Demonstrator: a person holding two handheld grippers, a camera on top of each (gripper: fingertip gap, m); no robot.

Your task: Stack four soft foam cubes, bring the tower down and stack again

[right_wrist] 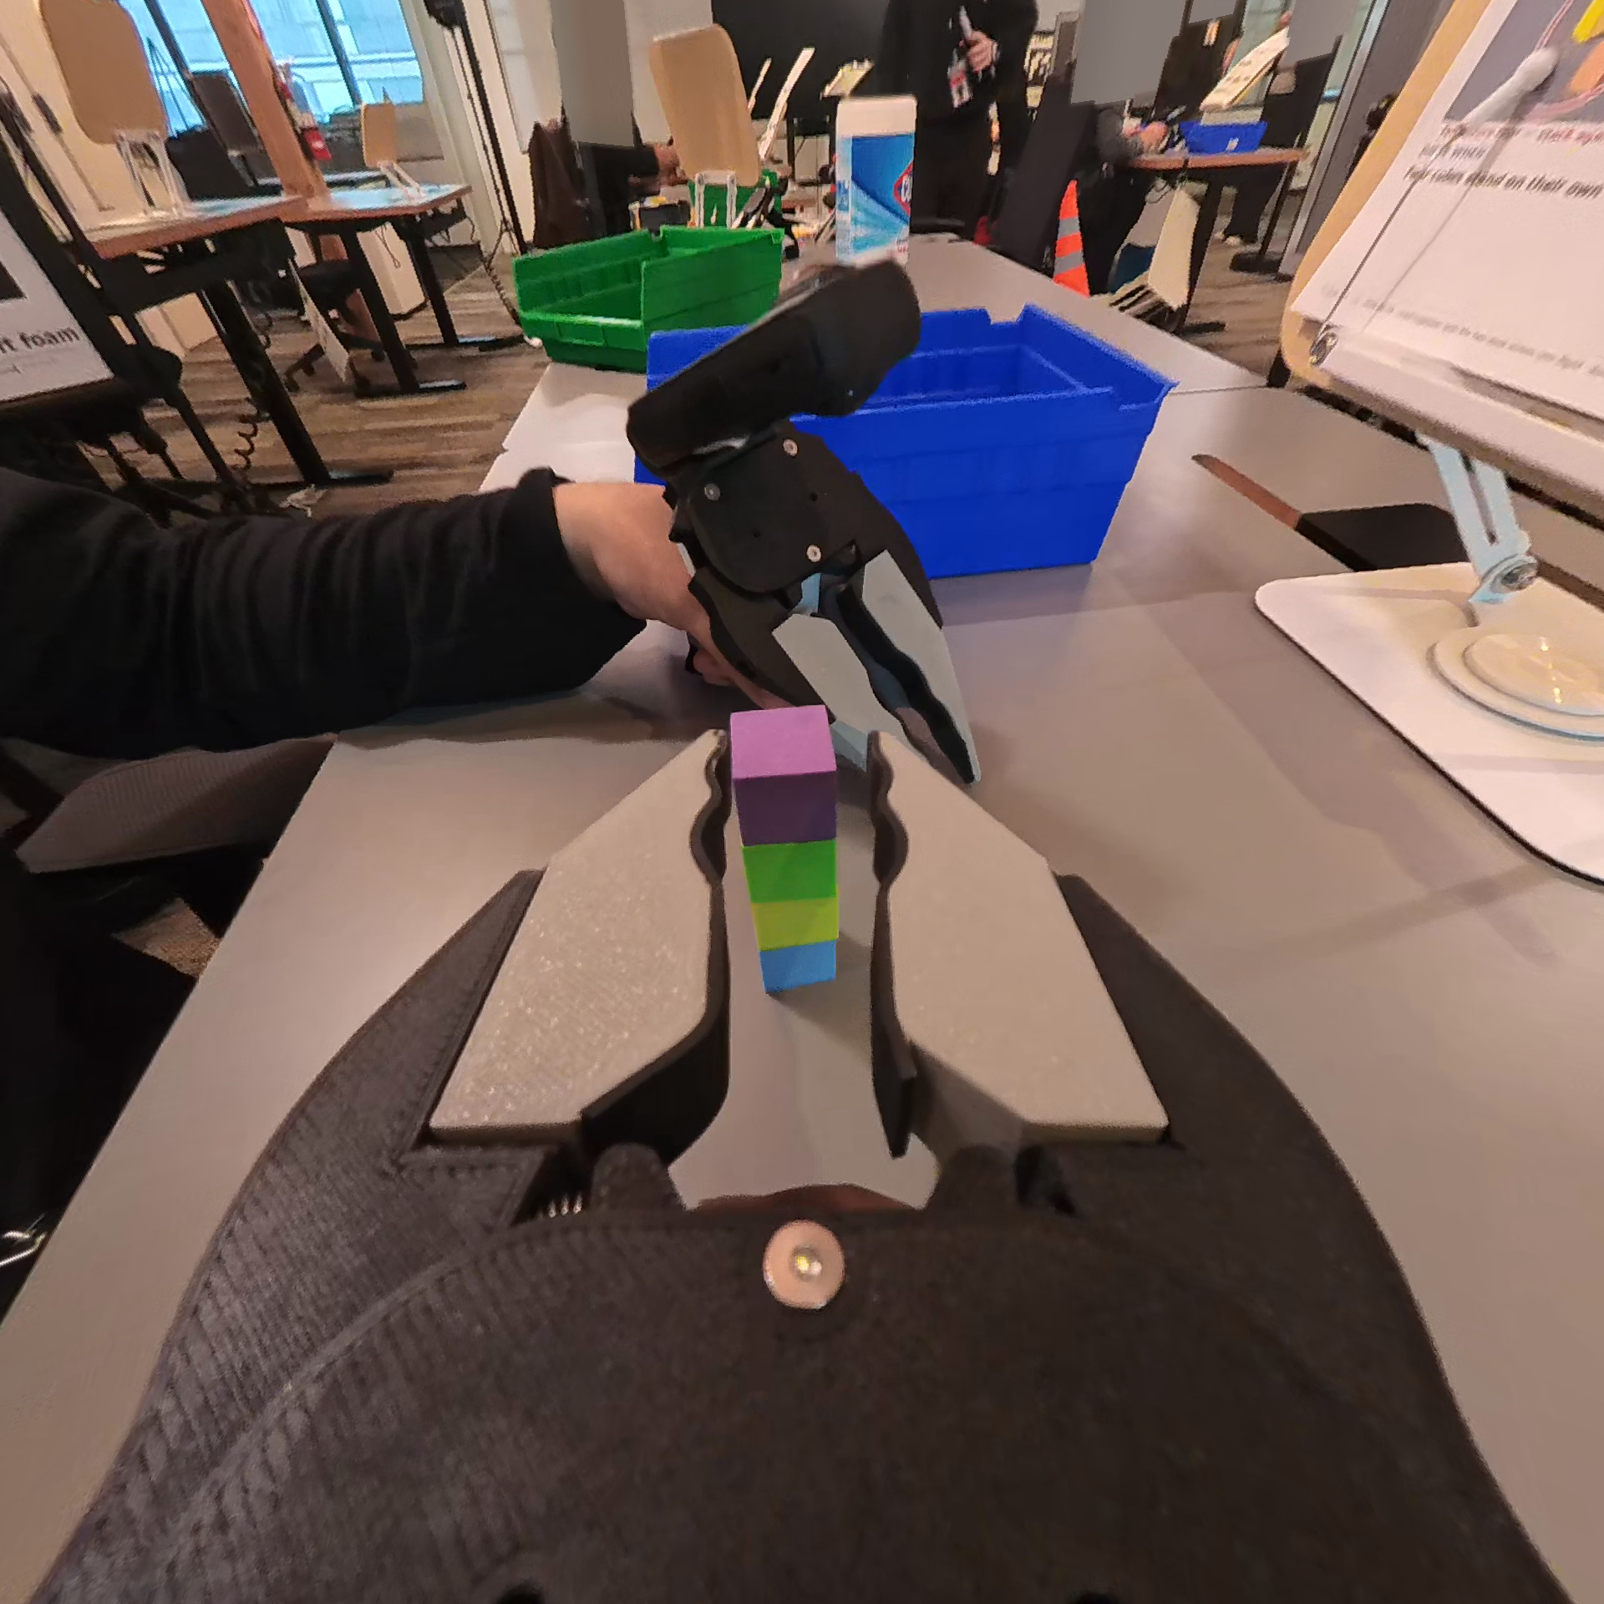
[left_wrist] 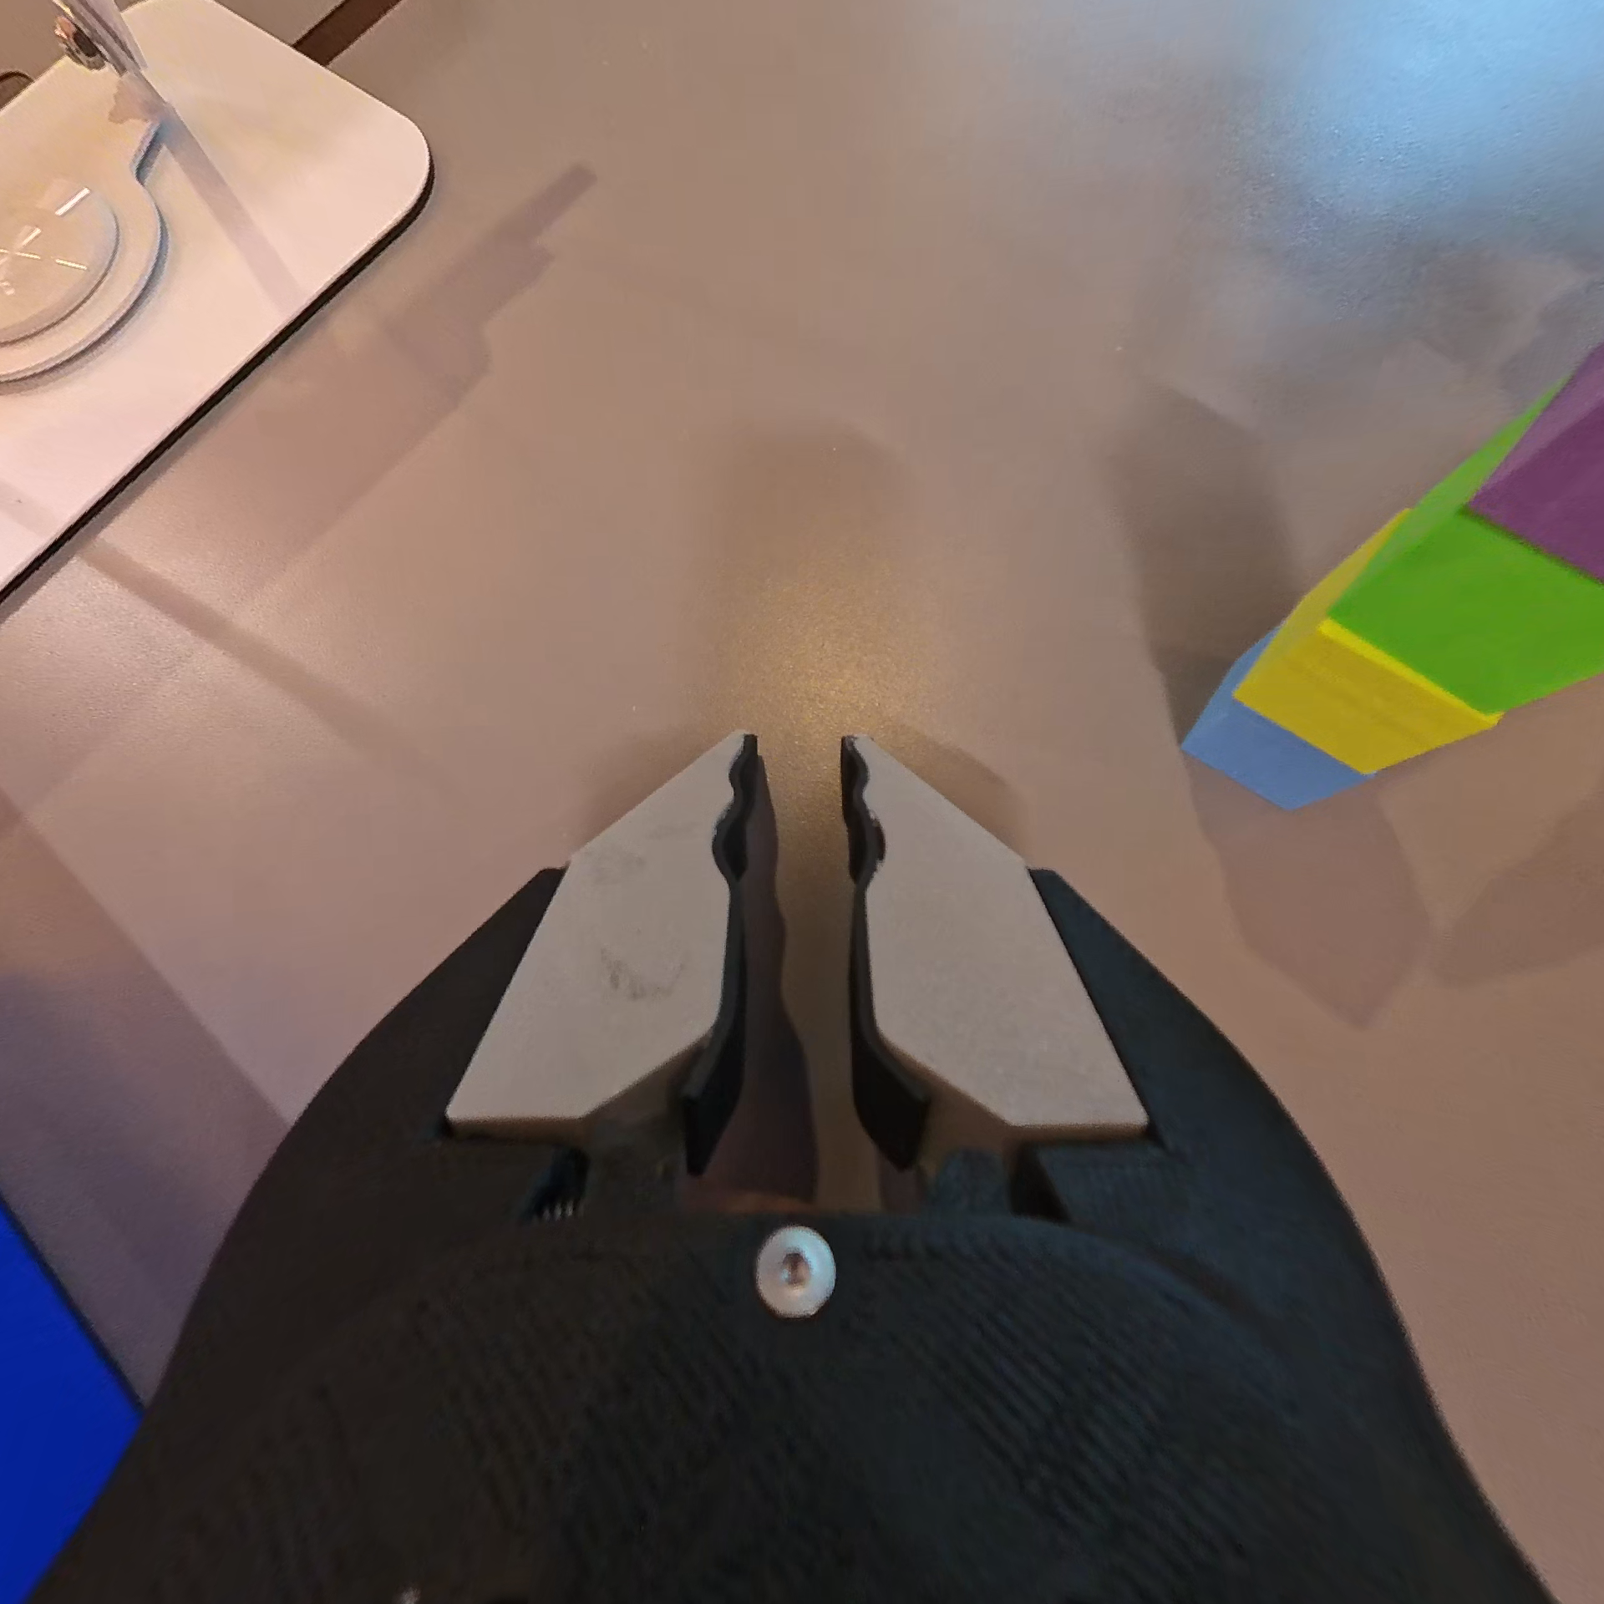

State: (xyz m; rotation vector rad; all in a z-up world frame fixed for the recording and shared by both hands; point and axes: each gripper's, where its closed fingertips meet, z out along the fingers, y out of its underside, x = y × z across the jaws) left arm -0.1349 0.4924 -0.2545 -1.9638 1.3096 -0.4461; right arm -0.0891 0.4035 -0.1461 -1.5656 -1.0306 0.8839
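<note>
Parted jaws on my right gripper (right_wrist: 794, 751) are framing the tower (right_wrist: 788, 855), touching nothing. Foam looks light and squashy, so I'm favouring a gentle side pinch on the purple cube (right_wrist: 783, 775). Beyond, my left gripper (right_wrist: 911, 764) is hovering, narrowly open.

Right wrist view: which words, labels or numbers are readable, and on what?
Printed page, upper right: dark lines of writing, not quoted here.
White canister: blue-labelled with a logo, wording not quoted.
Sign at left edge: cut-off words, not quoted.
Foam cubes: no writing.
</note>
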